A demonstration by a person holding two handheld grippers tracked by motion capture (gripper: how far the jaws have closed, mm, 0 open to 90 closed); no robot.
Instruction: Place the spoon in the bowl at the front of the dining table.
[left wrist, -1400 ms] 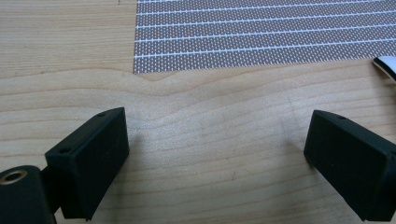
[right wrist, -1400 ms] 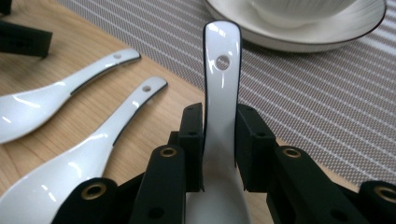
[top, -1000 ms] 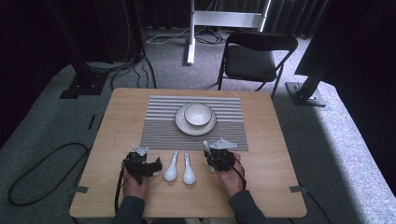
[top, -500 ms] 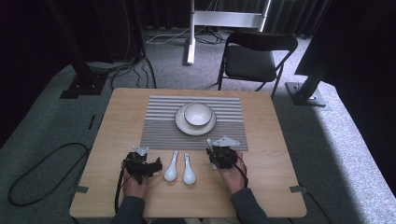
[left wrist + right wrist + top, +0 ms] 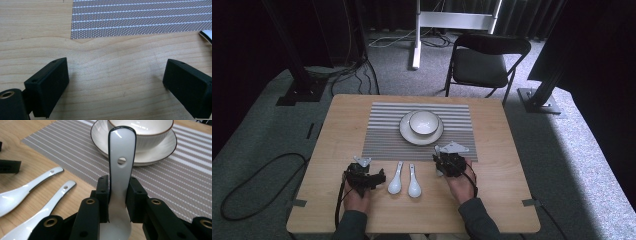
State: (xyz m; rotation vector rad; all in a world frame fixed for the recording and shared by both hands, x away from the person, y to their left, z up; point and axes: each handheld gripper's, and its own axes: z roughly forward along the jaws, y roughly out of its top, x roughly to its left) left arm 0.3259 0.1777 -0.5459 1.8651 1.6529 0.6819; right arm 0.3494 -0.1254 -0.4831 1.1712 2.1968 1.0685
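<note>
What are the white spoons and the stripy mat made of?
The held spoon in the right gripper looks like glazed ceramic: glossy white with bright reflections and a thin dark rim. The two spoons lying on the table look the same. The stripy mat looks like woven plastic or fabric: up close it shows a fine mesh of tiny dots, matte, not shiny. Which of the two is hard to tell.

A black folding chair [image 5: 489, 62] stands beyond the table's far edge, a white metal stand [image 5: 452, 20] behind it, and cables [image 5: 257, 185] trail over grey carpet at left.
</note>
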